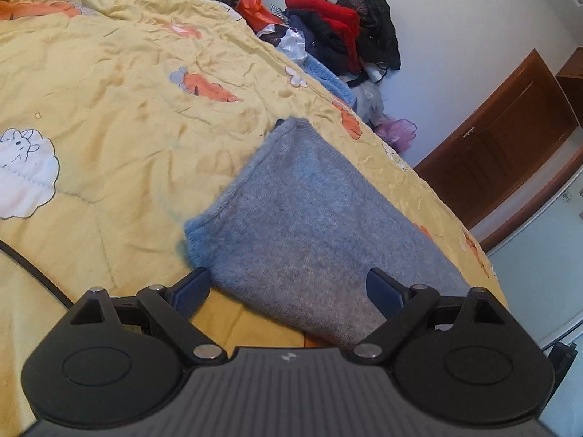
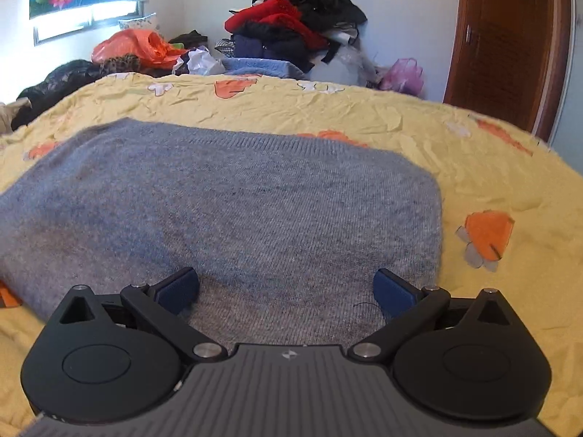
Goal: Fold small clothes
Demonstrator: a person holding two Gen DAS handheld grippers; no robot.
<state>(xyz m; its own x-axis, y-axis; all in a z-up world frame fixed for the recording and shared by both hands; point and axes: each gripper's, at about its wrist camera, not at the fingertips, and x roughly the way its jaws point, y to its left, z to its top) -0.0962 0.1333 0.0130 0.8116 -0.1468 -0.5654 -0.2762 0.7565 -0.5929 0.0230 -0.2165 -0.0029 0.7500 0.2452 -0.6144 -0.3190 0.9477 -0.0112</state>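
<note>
A folded grey-blue knitted garment (image 1: 309, 218) lies flat on the yellow quilt (image 1: 109, 109). My left gripper (image 1: 288, 287) is open above the garment's near corner, its blue pads (image 1: 193, 287) apart and pinching nothing. In the right wrist view the same knitted garment (image 2: 237, 200) fills the middle, spread smooth on the yellow quilt (image 2: 473, 167). My right gripper (image 2: 288, 289) is open wide just over the garment's near edge, with its blue pads (image 2: 395, 293) clear of the cloth.
A heap of red, black and dark clothes (image 2: 291, 25) is stacked against the far wall, with an orange plastic bag (image 2: 135, 45) and a light blue towel (image 2: 255, 65) beside it. A wooden door (image 2: 506, 43) stands to the right. The bed's edge (image 1: 473, 240) runs close to the garment.
</note>
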